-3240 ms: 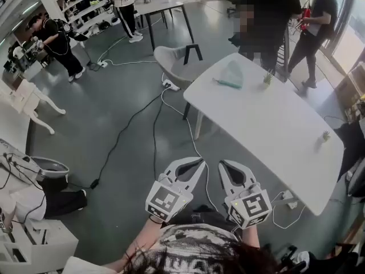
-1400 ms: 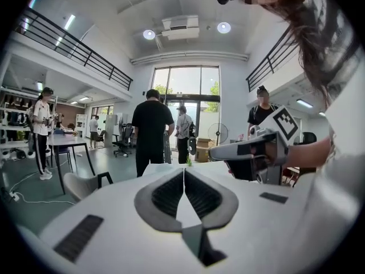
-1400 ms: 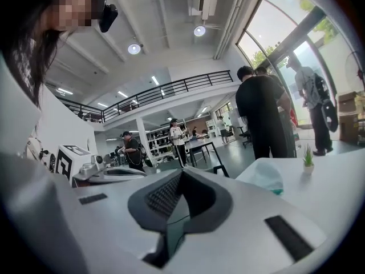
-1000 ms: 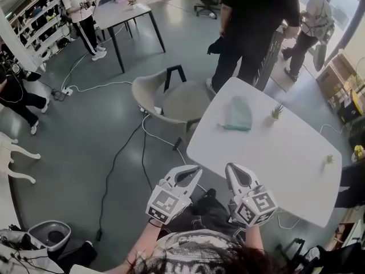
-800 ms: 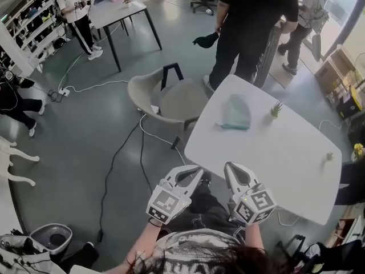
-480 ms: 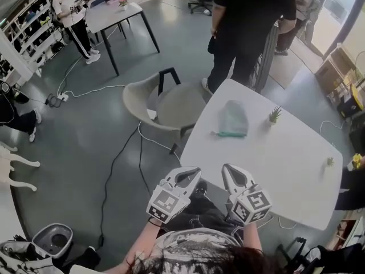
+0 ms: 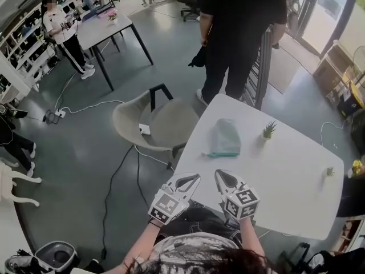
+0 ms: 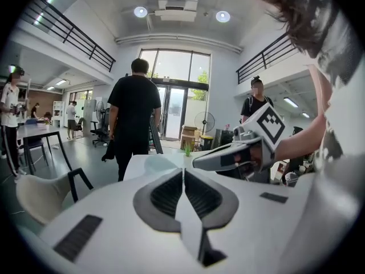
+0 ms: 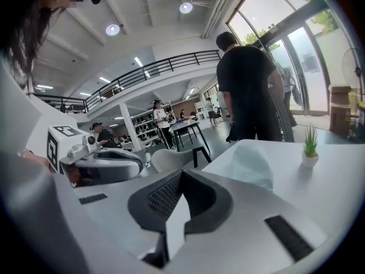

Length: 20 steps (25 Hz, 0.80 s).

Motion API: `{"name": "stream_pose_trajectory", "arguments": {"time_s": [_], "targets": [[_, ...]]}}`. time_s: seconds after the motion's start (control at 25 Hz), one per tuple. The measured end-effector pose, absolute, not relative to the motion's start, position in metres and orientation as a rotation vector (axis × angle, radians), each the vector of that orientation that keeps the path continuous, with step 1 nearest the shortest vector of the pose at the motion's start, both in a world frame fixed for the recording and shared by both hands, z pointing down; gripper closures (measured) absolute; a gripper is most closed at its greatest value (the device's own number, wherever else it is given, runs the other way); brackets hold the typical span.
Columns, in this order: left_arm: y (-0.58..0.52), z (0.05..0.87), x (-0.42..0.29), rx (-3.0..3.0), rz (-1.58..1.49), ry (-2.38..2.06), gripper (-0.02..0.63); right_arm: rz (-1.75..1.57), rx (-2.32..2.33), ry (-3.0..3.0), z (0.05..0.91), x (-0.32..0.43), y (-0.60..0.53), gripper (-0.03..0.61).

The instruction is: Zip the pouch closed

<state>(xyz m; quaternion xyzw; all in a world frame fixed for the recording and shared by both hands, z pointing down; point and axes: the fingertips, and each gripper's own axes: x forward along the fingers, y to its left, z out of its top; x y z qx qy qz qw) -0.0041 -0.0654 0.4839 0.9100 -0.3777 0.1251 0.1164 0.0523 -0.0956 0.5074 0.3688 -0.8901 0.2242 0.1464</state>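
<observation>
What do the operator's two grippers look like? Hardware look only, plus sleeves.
The left gripper and right gripper match: white moulded shells and curved, pointed fingers lined with dark grey ribbed pads. Each carries a white cube with black square markers. No cables show. Wrists and forearms are unsleeved. The top is a light print.

Left claw [image 7: 198,176] and right claw [image 7: 217,173] have neared the pouch [image 7: 223,138], apparently reaching the table [image 7: 285,170].

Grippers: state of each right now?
Left gripper: closed, holding nothing.
Right gripper: closed, holding nothing.
</observation>
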Motion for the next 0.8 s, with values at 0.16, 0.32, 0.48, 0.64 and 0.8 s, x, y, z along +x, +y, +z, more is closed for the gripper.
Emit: {"name": "stream_pose_trajectory", "arguments": {"time_s": [0.16,0.32,0.48,0.64,0.8], "targets": [[-0.084,0.499,-0.007,2.638,0.404,-1.119,0.600,0.612,1.022,-2.489,0.542,0.048,-0.123,0.578],[-0.099,0.516,-0.011,2.606,0.457,-1.136,0.600,0.611,0.966,-2.436,0.574,0.039,-0.144,0.536],[-0.110,0.530,-0.014,2.579,0.490,-1.161,0.600,0.622,0.925,-2.369,0.607,0.034,-0.158,0.527],[-0.112,0.537,-0.017,2.523,0.477,-1.184,0.600,0.607,0.881,-2.285,0.633,0.033,-0.164,0.518],[-0.117,0.542,-0.016,2.516,0.509,-1.162,0.600,0.590,0.884,-2.211,0.652,0.034,-0.170,0.518]]}}
